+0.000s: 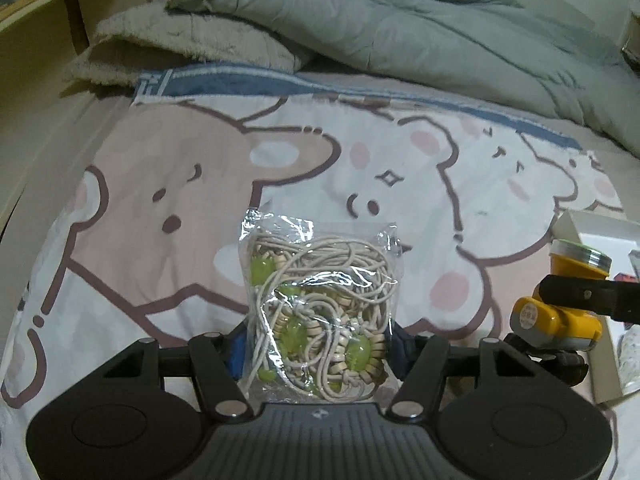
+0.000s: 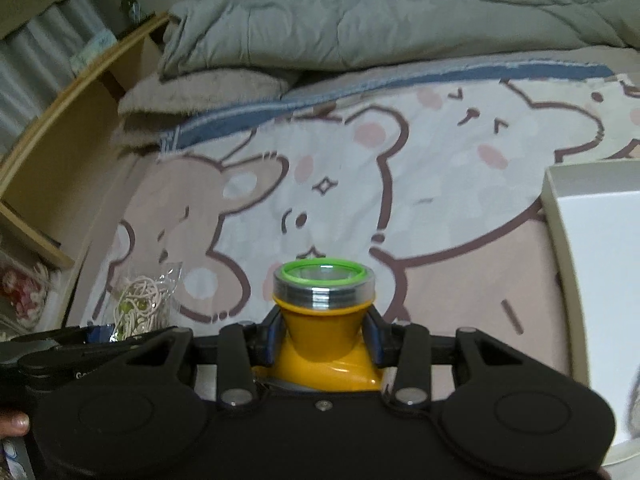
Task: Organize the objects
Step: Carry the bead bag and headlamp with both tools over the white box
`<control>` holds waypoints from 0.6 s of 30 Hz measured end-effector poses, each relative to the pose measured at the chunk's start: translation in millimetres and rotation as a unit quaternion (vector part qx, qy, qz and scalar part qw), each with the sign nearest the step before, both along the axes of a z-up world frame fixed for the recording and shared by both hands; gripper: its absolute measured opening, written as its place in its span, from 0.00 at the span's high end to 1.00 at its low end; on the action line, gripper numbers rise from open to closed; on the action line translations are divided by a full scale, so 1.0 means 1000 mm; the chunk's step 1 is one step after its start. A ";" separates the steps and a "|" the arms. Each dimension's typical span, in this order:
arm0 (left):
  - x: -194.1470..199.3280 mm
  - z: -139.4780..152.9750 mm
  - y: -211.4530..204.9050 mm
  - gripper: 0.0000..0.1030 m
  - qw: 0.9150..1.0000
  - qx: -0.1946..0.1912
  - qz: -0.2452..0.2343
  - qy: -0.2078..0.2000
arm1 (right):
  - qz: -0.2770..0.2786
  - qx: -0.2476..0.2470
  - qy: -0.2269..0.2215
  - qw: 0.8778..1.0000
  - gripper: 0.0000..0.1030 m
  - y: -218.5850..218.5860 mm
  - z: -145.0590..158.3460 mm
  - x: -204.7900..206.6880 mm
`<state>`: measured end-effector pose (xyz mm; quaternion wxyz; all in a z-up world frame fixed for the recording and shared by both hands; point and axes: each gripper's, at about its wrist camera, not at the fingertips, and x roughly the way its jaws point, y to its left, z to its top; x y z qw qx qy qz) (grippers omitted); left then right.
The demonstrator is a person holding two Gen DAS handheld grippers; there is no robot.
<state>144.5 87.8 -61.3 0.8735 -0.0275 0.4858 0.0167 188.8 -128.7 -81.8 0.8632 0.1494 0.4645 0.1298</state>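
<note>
Both tools are loaded: the left tool is clamped on a clear bag of corded beads, and the right tool is clamped on a yellow flashlight. Both things are held above the bear-print bed cover. Beside it waits a white box; I judge that placing them remains.

Nothing legible; flashlight end label seems printed (too blurred).
</note>
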 end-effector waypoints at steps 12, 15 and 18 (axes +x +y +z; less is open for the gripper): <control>0.002 0.024 -0.041 0.38 1.000 -0.009 -0.010 -0.027 | -0.014 -0.011 -0.048 0.999 0.60 -0.033 0.030 -0.012; 0.003 0.029 -0.051 0.38 0.999 -0.013 -0.011 -0.031 | -0.016 -0.013 -0.056 0.998 0.60 -0.042 0.037 -0.017; 0.003 0.035 -0.061 0.38 0.999 -0.016 -0.013 -0.039 | -0.019 -0.015 -0.068 0.997 0.60 -0.054 0.047 -0.021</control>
